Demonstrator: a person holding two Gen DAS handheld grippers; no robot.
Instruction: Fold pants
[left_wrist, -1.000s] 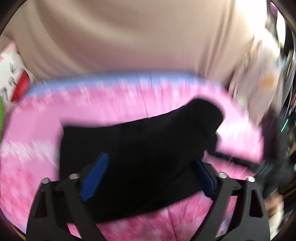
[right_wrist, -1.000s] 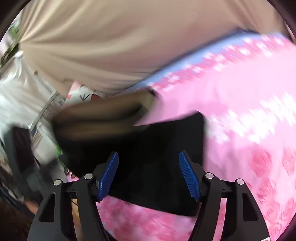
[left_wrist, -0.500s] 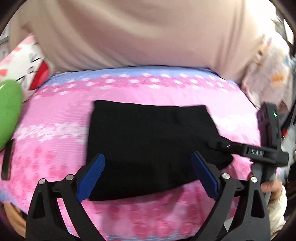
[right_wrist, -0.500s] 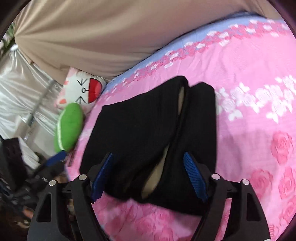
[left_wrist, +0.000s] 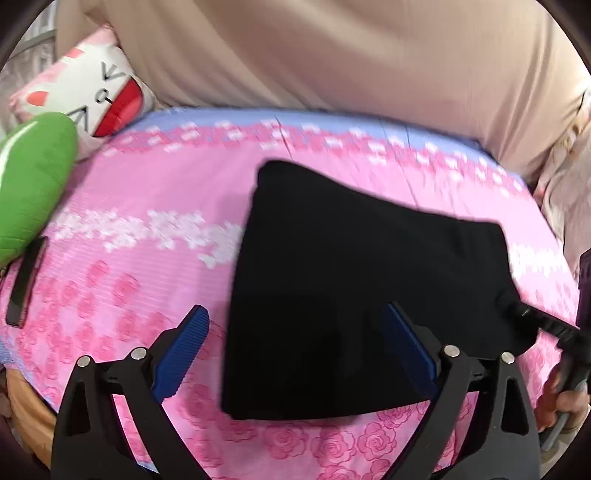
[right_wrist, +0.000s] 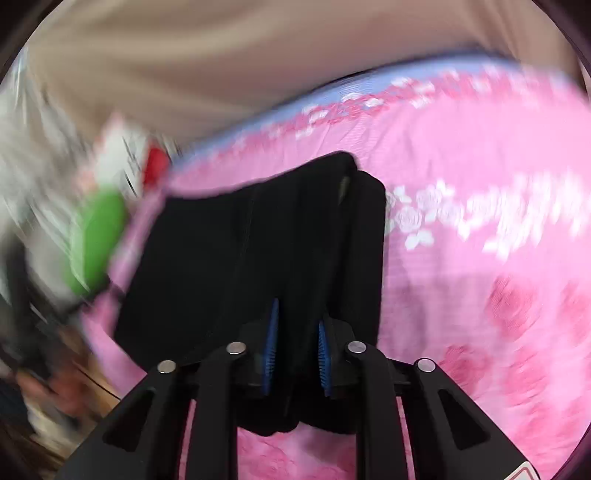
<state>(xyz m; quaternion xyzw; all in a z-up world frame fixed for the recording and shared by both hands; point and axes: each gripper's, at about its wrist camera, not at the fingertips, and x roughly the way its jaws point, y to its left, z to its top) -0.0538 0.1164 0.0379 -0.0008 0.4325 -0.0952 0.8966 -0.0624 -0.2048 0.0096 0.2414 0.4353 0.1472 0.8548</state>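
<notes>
The pants (left_wrist: 354, 291) are black, folded into a flat, roughly four-sided bundle on the pink rose-print bed sheet (left_wrist: 122, 280). In the right wrist view a lengthwise fold line splits the bundle (right_wrist: 229, 266) into two layers near its far end.

The left gripper (left_wrist: 295, 350) is spread wide and holds nothing; one pad sits over the sheet, the other over the bundle's near part. The right gripper (right_wrist: 295, 347) is nearly closed, pinching the near edge of the bundle between its blue pads.

Bare sheet lies left of the bundle, up to a green cushion (left_wrist: 29, 192) and cat-face pillow (left_wrist: 92, 85) at the bed's left edge. A beige curtain (left_wrist: 332, 55) hangs behind the bed.
</notes>
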